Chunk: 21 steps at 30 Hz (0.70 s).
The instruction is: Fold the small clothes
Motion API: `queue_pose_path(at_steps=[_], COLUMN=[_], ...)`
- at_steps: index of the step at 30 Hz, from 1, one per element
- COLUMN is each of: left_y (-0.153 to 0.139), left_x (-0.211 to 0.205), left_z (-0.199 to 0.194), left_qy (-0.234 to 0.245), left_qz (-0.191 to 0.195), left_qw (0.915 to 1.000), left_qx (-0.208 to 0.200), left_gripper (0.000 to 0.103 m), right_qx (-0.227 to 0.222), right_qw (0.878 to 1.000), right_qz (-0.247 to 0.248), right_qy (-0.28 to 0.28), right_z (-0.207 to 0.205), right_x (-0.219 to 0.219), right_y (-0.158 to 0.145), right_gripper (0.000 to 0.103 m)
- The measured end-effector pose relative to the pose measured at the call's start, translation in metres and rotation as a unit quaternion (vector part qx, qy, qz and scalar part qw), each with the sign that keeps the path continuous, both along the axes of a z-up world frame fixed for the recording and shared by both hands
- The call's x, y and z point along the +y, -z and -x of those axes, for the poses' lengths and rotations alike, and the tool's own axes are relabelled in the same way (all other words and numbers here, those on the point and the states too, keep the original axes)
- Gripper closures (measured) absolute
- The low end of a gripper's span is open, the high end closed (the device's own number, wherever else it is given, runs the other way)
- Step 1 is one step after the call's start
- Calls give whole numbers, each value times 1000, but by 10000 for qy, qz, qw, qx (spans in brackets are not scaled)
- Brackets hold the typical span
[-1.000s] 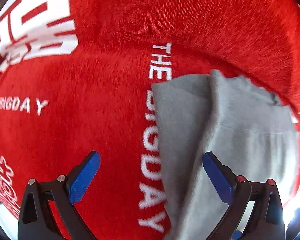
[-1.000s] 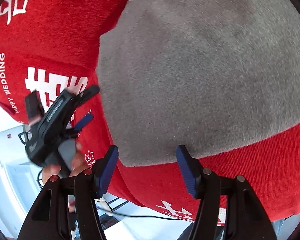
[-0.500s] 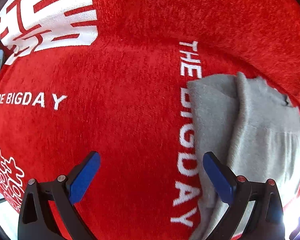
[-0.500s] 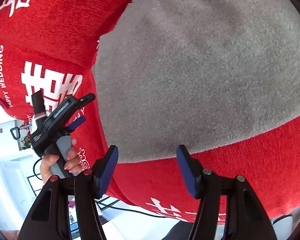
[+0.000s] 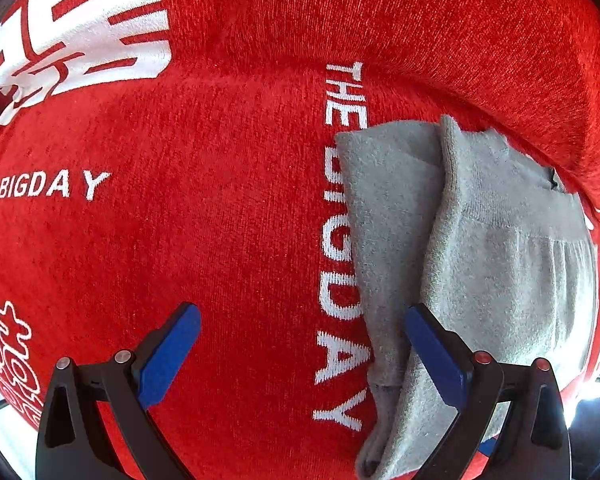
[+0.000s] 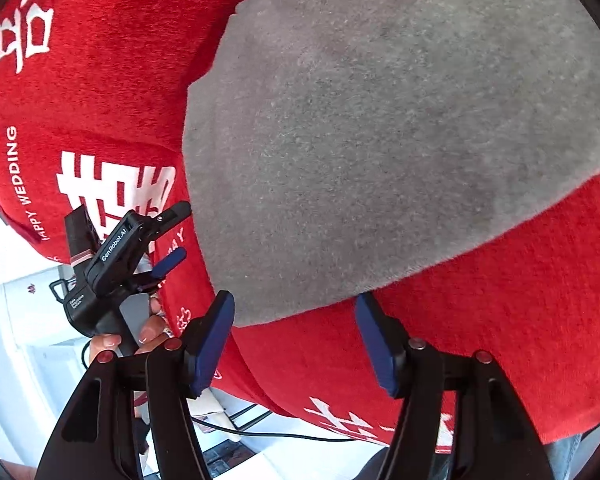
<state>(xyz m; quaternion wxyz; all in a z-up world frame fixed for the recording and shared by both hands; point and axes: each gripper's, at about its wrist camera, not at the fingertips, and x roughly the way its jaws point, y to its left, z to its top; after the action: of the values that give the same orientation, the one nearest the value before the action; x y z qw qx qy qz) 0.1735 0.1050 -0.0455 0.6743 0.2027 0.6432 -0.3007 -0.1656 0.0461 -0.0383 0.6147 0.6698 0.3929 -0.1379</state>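
Observation:
A small grey garment (image 5: 472, 248) lies folded on a red cloth (image 5: 200, 208) with white lettering. In the left wrist view it sits right of centre, one flap doubled over lengthwise. My left gripper (image 5: 300, 348) is open and empty, its right finger over the garment's near left edge. In the right wrist view the grey garment (image 6: 380, 128) fills the upper frame. My right gripper (image 6: 296, 340) is open and empty just above its near edge. The left gripper (image 6: 148, 248) shows there at the left, held by a hand.
The red cloth (image 6: 500, 320) covers the whole work surface and drapes over its edge. Beyond the edge in the right wrist view are a white floor or furniture (image 6: 16, 320) and a black cable (image 6: 284, 434).
The left gripper has shifted back right, so the grey garment sits closer under its right finger. The right gripper has barely moved. Both stay open.

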Motion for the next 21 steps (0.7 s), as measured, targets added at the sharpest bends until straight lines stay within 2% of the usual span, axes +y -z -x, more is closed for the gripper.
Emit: queue_pose_path(at_steps=[6, 11, 16, 21], left_y=[0, -6, -5, 3], left_x=[-5, -3, 6, 8], left_z=[5, 6, 2, 3], left_qy=[52, 112, -17, -123], left_qz=[34, 298, 788, 1067], left_qw=[10000, 9993, 9936, 9843], left_qx=[9, 185, 813, 1402], left_gripper=[0, 0, 0, 0], right_qx=[-154, -249, -399, -674], right_qw=[9998, 9994, 9983, 9962], right_qz=[-141, -227, -317, -235], right_qy=[59, 120, 283, 501], right_z=[-13, -13, -2, -20], right_x=[2, 4, 7, 3], right_y=[5, 6, 8, 10], right_gripper=[35, 35, 35, 31])
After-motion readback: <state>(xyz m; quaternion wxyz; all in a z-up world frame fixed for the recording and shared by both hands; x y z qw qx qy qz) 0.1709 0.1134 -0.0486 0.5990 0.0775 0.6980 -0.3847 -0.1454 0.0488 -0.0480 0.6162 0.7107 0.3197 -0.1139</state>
